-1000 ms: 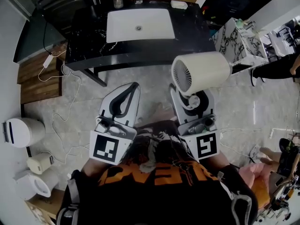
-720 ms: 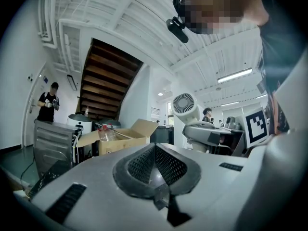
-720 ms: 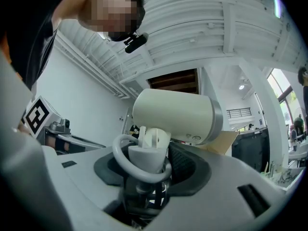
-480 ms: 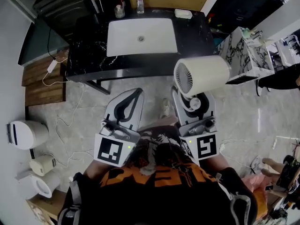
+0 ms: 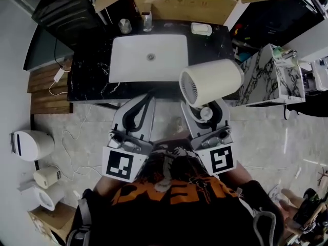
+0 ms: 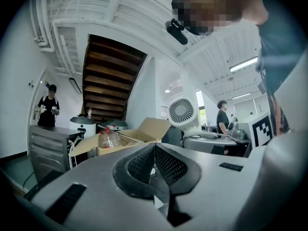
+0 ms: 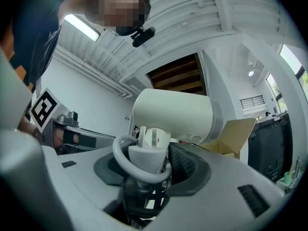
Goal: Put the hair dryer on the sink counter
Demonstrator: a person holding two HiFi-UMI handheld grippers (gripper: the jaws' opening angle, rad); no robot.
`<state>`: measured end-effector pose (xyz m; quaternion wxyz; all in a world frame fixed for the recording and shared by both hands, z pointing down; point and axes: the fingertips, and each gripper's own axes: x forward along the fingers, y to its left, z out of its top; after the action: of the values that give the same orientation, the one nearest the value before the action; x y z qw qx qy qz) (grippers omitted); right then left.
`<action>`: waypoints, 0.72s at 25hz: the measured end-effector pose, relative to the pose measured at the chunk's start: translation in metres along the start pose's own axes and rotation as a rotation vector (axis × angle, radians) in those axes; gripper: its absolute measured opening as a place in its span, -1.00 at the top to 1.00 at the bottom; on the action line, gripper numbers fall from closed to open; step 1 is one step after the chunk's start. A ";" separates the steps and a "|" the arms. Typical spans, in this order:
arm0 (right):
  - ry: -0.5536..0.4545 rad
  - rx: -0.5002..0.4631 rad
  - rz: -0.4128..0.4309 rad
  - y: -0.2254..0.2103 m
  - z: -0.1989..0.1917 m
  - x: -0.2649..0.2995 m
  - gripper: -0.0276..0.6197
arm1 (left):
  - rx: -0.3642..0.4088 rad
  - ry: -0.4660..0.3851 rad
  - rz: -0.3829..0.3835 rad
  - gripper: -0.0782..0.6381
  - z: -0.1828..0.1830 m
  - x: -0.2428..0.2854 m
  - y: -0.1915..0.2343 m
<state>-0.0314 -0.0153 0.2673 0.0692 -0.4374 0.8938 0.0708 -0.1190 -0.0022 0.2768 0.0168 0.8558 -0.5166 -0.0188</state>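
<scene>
Both near sink counter [image 5: 87, 81], left hand-held gripper [image 6: 153, 150] together, right hand-held gripper [image 7: 156, 165] clamping hair dryer [image 5: 212, 81], glass [image 5: 124, 25] beside basin [image 5: 148, 60]

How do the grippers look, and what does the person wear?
The left gripper and the right gripper are grey shells with black ribbed pads, each with a white cube of black square markers. The person's shirt is black with orange print.

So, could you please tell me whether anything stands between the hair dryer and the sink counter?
Nothing visible does. The right tongs hold the hair dryer by its handle, near the front edge of the sink counter. The dark strip right of the basin is bare; the soap dish sits at the back.
</scene>
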 end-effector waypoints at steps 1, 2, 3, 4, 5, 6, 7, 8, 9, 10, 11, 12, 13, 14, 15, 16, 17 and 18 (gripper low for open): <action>-0.002 0.003 0.012 -0.010 -0.002 0.006 0.22 | 0.002 0.002 0.012 0.72 0.000 0.012 0.002; -0.006 0.006 0.023 -0.020 -0.003 0.012 0.22 | 0.002 0.003 0.026 0.72 0.000 0.024 0.003; -0.009 0.009 0.034 -0.030 -0.005 0.018 0.22 | 0.001 0.002 0.037 0.72 0.000 0.035 0.004; -0.012 0.013 0.043 -0.039 -0.006 0.022 0.22 | 0.003 0.000 0.046 0.72 0.001 0.045 0.003; -0.015 0.015 0.050 -0.049 -0.008 0.026 0.22 | 0.008 0.001 0.052 0.72 0.000 0.055 0.001; -0.016 0.017 0.055 -0.059 -0.010 0.029 0.22 | 0.013 0.002 0.056 0.72 -0.001 0.065 -0.001; -0.016 0.019 0.057 -0.069 -0.012 0.031 0.22 | 0.015 0.004 0.058 0.72 -0.002 0.075 -0.003; -0.015 0.021 0.058 -0.078 -0.014 0.032 0.22 | 0.015 0.004 0.059 0.72 -0.003 0.085 -0.006; -0.014 0.022 0.057 -0.088 -0.016 0.033 0.22 | 0.013 0.004 0.057 0.72 -0.003 0.094 -0.009; -0.012 0.022 0.056 -0.097 -0.018 0.034 0.22 | 0.013 0.004 0.053 0.72 -0.004 0.102 -0.013; -0.011 0.020 0.053 -0.105 -0.020 0.036 0.22 | 0.014 0.006 0.047 0.72 -0.005 0.110 -0.017; -0.011 0.019 0.049 -0.112 -0.022 0.037 0.22 | 0.017 0.010 0.039 0.72 -0.007 0.116 -0.020; -0.009 0.019 0.043 -0.119 -0.023 0.037 0.22 | 0.018 0.016 0.032 0.72 -0.008 0.122 -0.023; -0.007 0.020 0.036 -0.124 -0.025 0.038 0.22 | 0.018 0.020 0.026 0.72 -0.010 0.127 -0.025; -0.005 0.020 0.028 -0.129 -0.026 0.037 0.22 | 0.017 0.023 0.020 0.72 -0.012 0.131 -0.026; -0.003 0.019 0.022 -0.134 -0.028 0.037 0.22 | 0.015 0.025 0.016 0.72 -0.013 0.134 -0.028; 0.001 0.017 0.016 -0.137 -0.030 0.036 0.22 | 0.012 0.026 0.011 0.72 -0.015 0.137 -0.028; 0.006 0.015 0.011 -0.140 -0.032 0.036 0.22 | 0.010 0.027 0.008 0.72 -0.017 0.140 -0.028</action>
<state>0.0558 -0.1347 0.2830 0.0697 -0.4322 0.8969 0.0631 -0.0280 -0.1133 0.2902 0.0197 0.8541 -0.5197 -0.0047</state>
